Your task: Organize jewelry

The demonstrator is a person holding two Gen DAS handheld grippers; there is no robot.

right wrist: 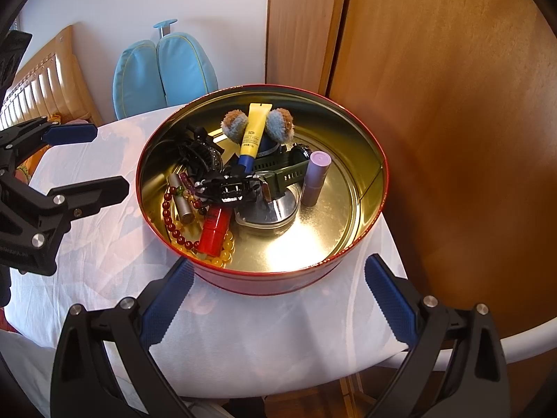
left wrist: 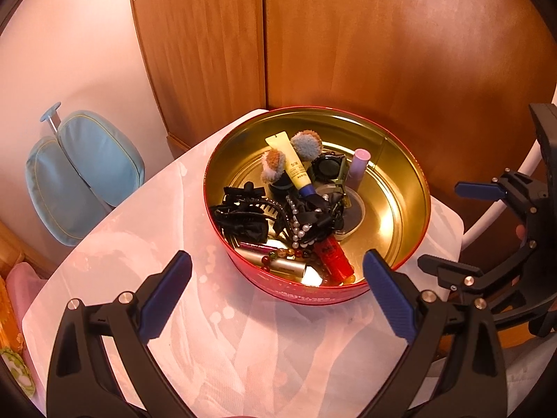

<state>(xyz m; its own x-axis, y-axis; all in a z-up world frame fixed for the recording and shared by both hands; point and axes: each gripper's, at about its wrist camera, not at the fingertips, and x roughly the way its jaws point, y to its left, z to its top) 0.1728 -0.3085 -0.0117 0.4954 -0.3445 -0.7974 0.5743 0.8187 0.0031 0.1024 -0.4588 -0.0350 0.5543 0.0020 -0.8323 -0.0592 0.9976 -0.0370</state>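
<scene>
The yellow tube point(right wrist: 254, 131) lies cap toward the tin's point(right wrist: 369, 216) near rim, crimped end far (between two pompoms). Left gripper point(left wrist: 276, 291) and right gripper point(right wrist: 276, 297) gape wide, empty.

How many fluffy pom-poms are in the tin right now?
2. Both lie at the far side of the red tin, one pom-pom left of the yellow tube and the other pom-pom right of it. More could be buried under the black hair clips.

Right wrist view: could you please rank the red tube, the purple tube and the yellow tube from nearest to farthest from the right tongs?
1. Red tube, near-left in the tin.
2. Purple tube, mid-right, upright.
3. Yellow tube, far side, between pom-poms.
</scene>
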